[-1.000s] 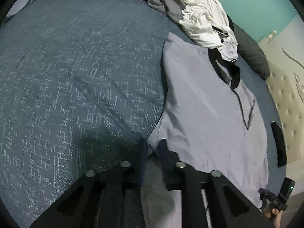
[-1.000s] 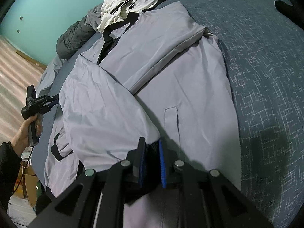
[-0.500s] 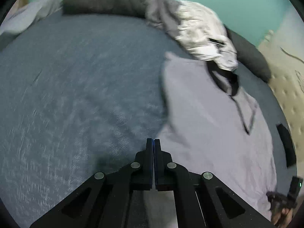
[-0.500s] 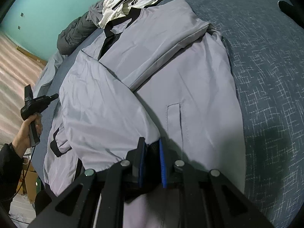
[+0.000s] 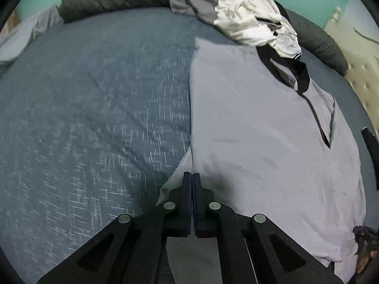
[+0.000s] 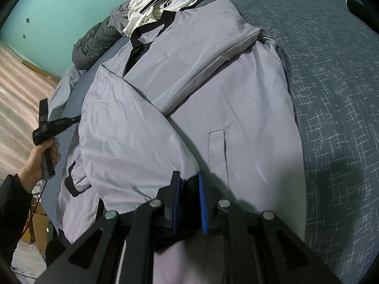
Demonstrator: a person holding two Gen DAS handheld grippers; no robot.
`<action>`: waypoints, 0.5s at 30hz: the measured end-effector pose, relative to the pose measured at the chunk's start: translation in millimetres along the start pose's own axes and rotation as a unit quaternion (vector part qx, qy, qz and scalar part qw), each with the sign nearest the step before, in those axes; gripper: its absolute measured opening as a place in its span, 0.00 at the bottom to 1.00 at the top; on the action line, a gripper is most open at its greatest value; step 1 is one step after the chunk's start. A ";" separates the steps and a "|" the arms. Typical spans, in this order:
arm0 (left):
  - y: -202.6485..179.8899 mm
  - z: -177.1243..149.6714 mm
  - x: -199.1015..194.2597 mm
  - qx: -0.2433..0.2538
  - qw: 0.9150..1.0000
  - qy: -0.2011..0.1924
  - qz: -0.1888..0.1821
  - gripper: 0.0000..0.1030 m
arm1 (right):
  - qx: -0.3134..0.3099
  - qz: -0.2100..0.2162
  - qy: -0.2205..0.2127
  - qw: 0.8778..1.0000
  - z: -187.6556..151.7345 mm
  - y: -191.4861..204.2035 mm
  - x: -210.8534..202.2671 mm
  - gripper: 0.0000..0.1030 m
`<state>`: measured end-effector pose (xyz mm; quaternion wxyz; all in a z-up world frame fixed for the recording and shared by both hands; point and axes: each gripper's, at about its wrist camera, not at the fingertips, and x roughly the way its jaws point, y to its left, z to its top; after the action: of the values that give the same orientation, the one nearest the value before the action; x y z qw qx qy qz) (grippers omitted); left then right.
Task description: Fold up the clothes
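Jacket [image 6: 236,99], pale lilac-grey with black trim, lies spread on my blue bed [image 5: 94,108], its collar toward the heap of white and grey clothes [image 5: 248,21] at the far edge. My right gripper [image 6: 189,189] has its jaws clenched on the dark cuff of a sleeve folded across the body. My left gripper [image 5: 191,189] has its jaws pressed together with nothing between them, above the jacket's side edge.
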<state>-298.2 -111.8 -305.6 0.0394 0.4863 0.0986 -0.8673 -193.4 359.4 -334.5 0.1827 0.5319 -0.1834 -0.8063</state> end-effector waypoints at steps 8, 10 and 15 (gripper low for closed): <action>-10.0 1.8 8.0 0.024 1.000 0.011 0.017 0.01 | 0.001 -0.002 0.000 1.000 0.3 1.5 -0.1 0.14; -0.3 -3.0 17.0 0.012 0.999 0.022 0.022 0.02 | 0.001 -0.001 0.000 1.000 0.3 1.4 -0.1 0.14; -4.2 -8.4 6.5 0.022 0.999 0.004 0.036 0.02 | 0.001 0.001 0.002 1.000 1.3 1.2 0.8 0.15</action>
<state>-295.3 -105.7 -314.9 0.0592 0.4935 0.0621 -0.8655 -194.8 358.1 -334.1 0.1836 0.5333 -0.1848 -0.8048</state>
